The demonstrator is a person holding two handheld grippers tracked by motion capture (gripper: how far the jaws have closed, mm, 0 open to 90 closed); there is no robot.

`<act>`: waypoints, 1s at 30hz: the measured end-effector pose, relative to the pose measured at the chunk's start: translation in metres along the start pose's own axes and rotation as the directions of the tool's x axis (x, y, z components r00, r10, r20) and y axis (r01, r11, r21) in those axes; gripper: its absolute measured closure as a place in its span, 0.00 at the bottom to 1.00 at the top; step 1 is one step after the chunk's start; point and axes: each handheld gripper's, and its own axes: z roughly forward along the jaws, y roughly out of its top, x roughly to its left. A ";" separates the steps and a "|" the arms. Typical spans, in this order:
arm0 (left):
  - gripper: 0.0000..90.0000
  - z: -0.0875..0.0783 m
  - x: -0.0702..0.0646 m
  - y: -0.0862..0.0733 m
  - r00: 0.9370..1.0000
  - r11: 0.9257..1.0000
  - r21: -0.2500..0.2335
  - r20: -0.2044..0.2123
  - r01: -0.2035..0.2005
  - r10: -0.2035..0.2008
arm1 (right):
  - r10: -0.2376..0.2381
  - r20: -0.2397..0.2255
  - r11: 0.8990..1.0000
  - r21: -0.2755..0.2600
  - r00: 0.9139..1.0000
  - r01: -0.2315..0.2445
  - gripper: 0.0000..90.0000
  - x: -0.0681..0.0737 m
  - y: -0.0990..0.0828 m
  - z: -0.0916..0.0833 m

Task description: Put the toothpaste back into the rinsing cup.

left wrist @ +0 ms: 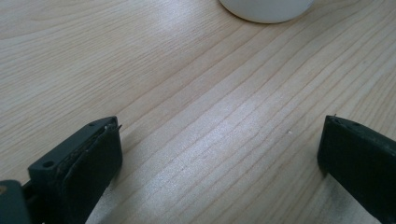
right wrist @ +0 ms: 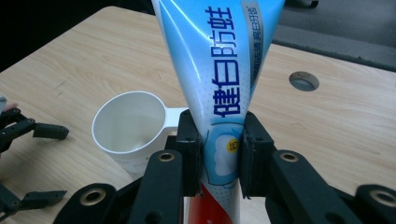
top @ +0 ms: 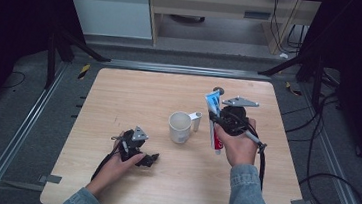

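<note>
- On the right half of the tabletop (top: 119, 96), the right gripper (top: 216, 121) holds a toothpaste tube (top: 214, 116) lifted clear of the wood, just beside a white cup (top: 180, 127).
- In the right gripper view, the jaws pinch the tube (right wrist: 219, 93) across its lower body, above the red end; the wide crimped end points away from the camera.
- The cup (right wrist: 128, 123) stands upright with its handle turned toward the tube, and looks empty, though its bottom is partly shaded.
- The left gripper (top: 149, 160) rests low near the front left of the tabletop, jaws spread wide with nothing between them; bare wood shows in the gap in the left gripper view.
- As a judgement: picking up the tube is done. Placing it in the cup appears to be what is left, and the tube is not yet over the rim.
- The left gripper is apart from the cup and takes no part so far.
</note>
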 end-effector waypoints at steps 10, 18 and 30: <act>0.00 0.000 0.000 0.000 1.000 1.000 0.000 -0.001 0.000 0.000 | 0.008 0.021 0.998 -0.066 1.000 -0.006 0.81 0.004 0.003 0.001; 0.00 0.000 0.000 0.000 1.000 1.000 0.002 -0.002 0.000 0.000 | 0.012 0.032 0.994 -0.112 0.999 -0.009 0.81 0.008 0.010 0.004; 0.00 0.000 0.000 0.000 1.000 1.000 0.002 -0.001 -0.001 0.001 | 0.021 0.049 0.984 -0.175 0.999 -0.012 0.81 0.016 0.023 0.007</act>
